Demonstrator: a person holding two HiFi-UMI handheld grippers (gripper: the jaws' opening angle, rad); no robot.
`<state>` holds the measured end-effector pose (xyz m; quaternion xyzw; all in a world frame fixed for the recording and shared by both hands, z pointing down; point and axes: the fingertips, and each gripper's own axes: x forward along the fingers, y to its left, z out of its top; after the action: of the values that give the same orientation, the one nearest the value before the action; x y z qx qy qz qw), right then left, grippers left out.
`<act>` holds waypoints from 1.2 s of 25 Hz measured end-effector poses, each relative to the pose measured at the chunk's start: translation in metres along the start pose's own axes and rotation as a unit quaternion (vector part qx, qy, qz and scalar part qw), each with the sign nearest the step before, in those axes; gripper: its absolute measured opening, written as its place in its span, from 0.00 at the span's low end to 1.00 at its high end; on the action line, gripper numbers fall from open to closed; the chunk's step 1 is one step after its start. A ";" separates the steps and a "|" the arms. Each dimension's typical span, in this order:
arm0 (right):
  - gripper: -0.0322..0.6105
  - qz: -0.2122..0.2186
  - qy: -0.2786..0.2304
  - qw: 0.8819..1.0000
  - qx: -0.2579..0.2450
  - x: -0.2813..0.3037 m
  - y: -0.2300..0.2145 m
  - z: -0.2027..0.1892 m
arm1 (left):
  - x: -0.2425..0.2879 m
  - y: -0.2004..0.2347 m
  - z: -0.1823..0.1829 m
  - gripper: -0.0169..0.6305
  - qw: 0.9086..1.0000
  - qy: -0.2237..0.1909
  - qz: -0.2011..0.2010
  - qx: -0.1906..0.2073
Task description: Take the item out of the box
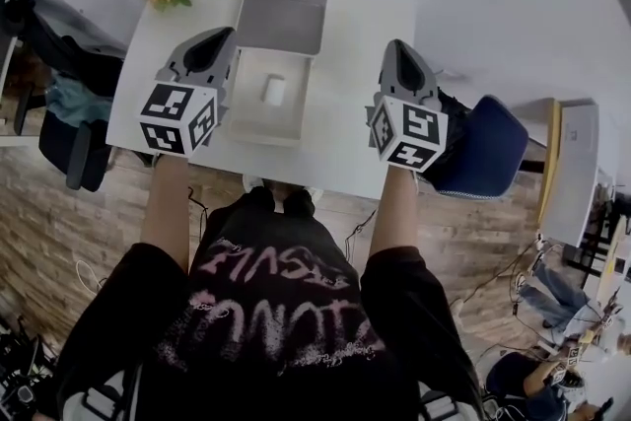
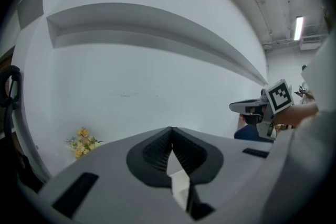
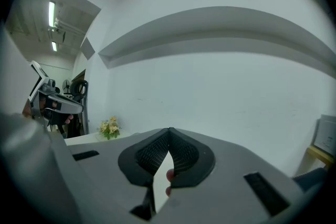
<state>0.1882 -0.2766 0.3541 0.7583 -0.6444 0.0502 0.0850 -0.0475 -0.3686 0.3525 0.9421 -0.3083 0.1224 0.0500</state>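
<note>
left tool (image 1: 225,35), right tool (image 1: 396,47) pressed together, empty; box (image 1: 256,133) open, item (image 1: 275,91) inside.

The person holds both arms forward and side by side, well apart, with the left forearm (image 1: 166,202) and right forearm (image 1: 389,207) bare below black sleeves. The left gripper (image 1: 215,42) and right gripper (image 1: 398,54) point toward the far side at about the same height, tilted slightly downward. Each gripper's ribbed fingers (image 2: 155,152) (image 3: 149,155) meet at the tips, with nothing clamped between them.
</note>
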 end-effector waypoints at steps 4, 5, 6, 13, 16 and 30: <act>0.06 0.014 0.008 1.000 0.000 0.004 -0.003 -0.010 | 0.004 -0.010 -0.009 0.03 1.000 0.012 0.005 -0.001; 0.06 0.016 0.009 1.000 0.001 0.005 -0.003 -0.013 | 0.005 -0.013 -0.010 0.03 1.000 0.015 0.004 0.000; 0.06 0.018 0.011 1.000 0.003 0.005 -0.004 -0.016 | 0.006 -0.015 -0.011 0.03 1.000 0.018 0.004 0.001; 0.06 0.032 0.028 0.999 0.014 0.008 -0.008 -0.039 | 0.016 -0.027 -0.025 0.03 0.999 0.039 0.003 -0.001; 0.06 0.037 0.037 0.998 0.017 0.009 -0.008 -0.050 | 0.020 -0.032 -0.034 0.03 0.999 0.051 0.001 -0.001; 0.06 0.054 0.100 0.993 0.040 0.010 -0.005 -0.117 | 0.038 -0.045 -0.093 0.03 0.993 0.112 -0.007 -0.025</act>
<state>0.1986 -0.2628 0.4704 0.7166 -0.6698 0.1561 0.1161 -0.0101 -0.3382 0.4513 0.9229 -0.2973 0.2195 0.1085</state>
